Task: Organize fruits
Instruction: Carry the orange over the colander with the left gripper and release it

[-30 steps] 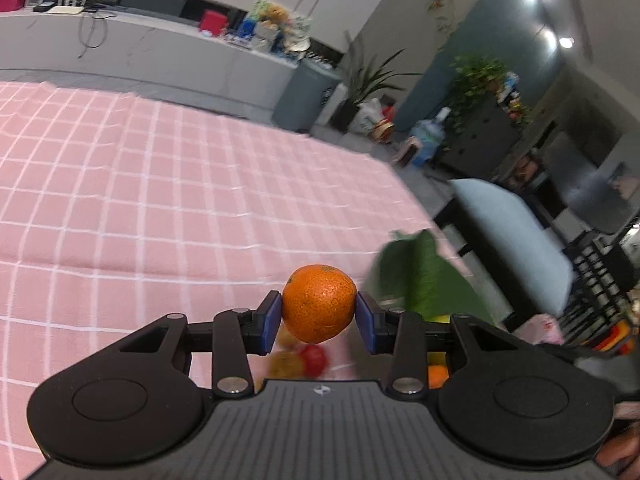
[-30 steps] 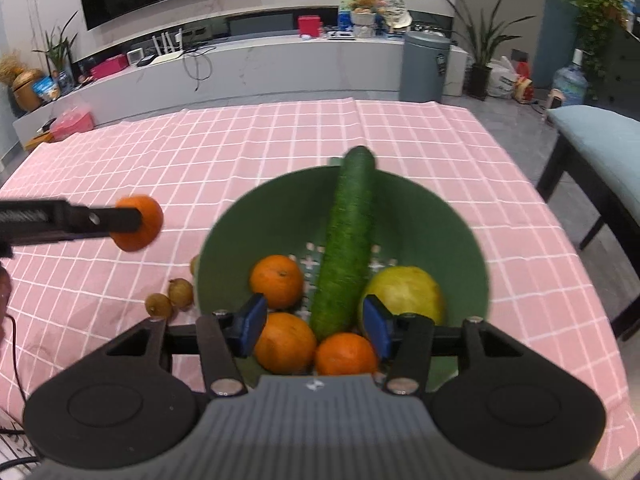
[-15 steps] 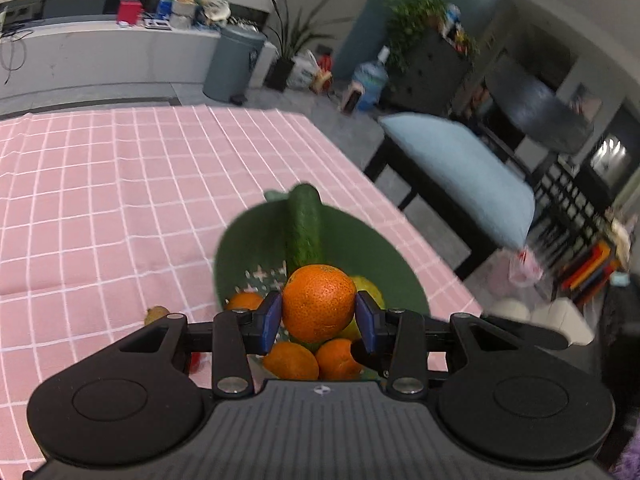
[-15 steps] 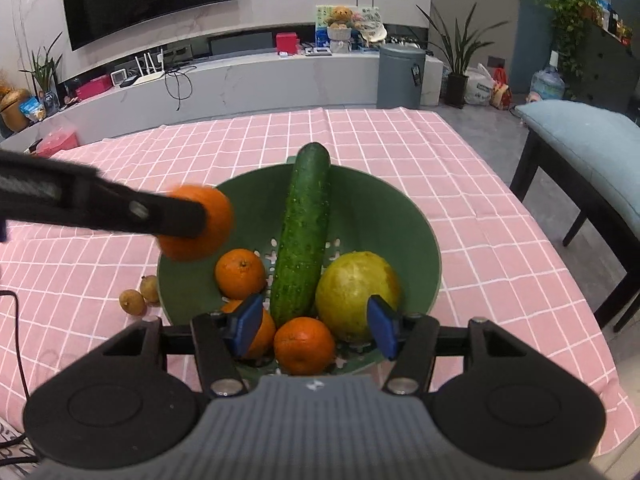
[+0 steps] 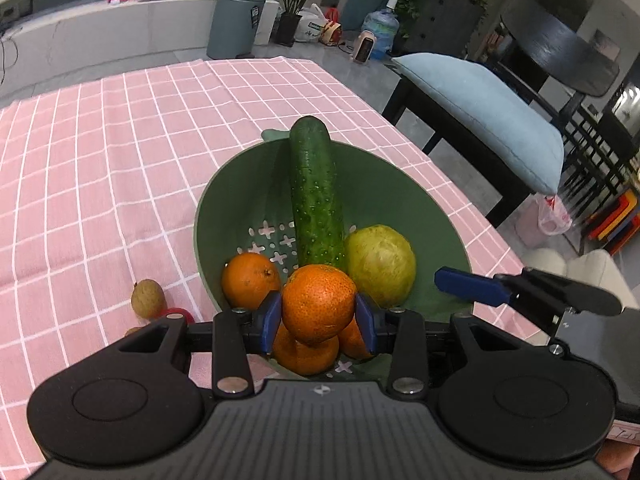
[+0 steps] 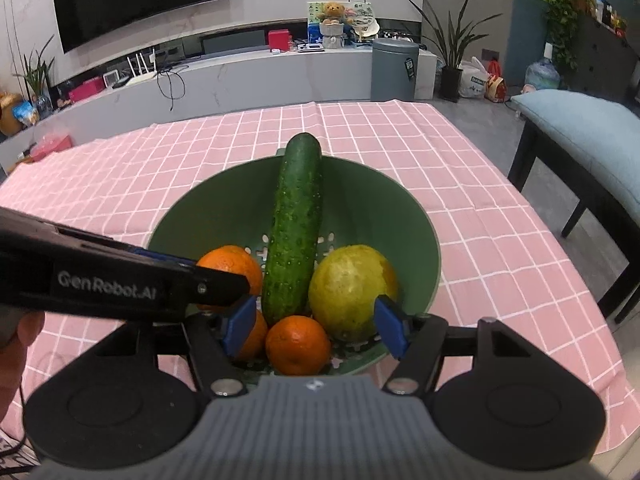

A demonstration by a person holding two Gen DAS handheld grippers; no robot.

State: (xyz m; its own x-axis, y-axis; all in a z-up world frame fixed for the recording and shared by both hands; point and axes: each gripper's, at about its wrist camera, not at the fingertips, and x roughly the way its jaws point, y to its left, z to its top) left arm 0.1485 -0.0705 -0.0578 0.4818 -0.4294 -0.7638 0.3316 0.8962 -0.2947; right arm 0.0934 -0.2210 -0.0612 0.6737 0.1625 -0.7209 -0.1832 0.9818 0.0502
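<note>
We take the round green plastic colander bowl (image 5: pixel 424 196) on the pink checked tablecloth (image 5: pixel 100 168) as our landmark. Our left gripper (image 5: pixel 319 317) has its blue pads pressed on either side of a small orange mandarin (image 5: pixel 319 304), gripping across its widest part so the round fruit cannot roll out. We hold it above the near rim of the bowl, over the fruit already lying inside, because from there a release should drop it into the pile rather than onto the cloth.

Inside the bowl, a long dark-green bumpy cucumber (image 5: pixel 316 196) lies along the middle with its far end propped over the far rim; it is too long to lie flat, so it divides the bowl. To its right rests a large yellow-green pear-like fruit (image 5: pixel 380 264), and to its left a second orange mandarin (image 5: pixel 250 280). More mandarins sit low at the near wall, partly hidden beneath the held one.

Our right gripper (image 6: pixel 316 326) hovers at the near-right rim of the bowl with its jaws spread wide and nothing between them, which we judge keeps it ready without crowding the drop.

Outside the bowl, just beyond its left wall, a small brown round fruit (image 5: pixel 148 298) and a small red fruit (image 5: pixel 174 314) lie on the cloth; we judge these are left to gather. The main risk is the mandarin bouncing off the pile and over the rim.
</note>
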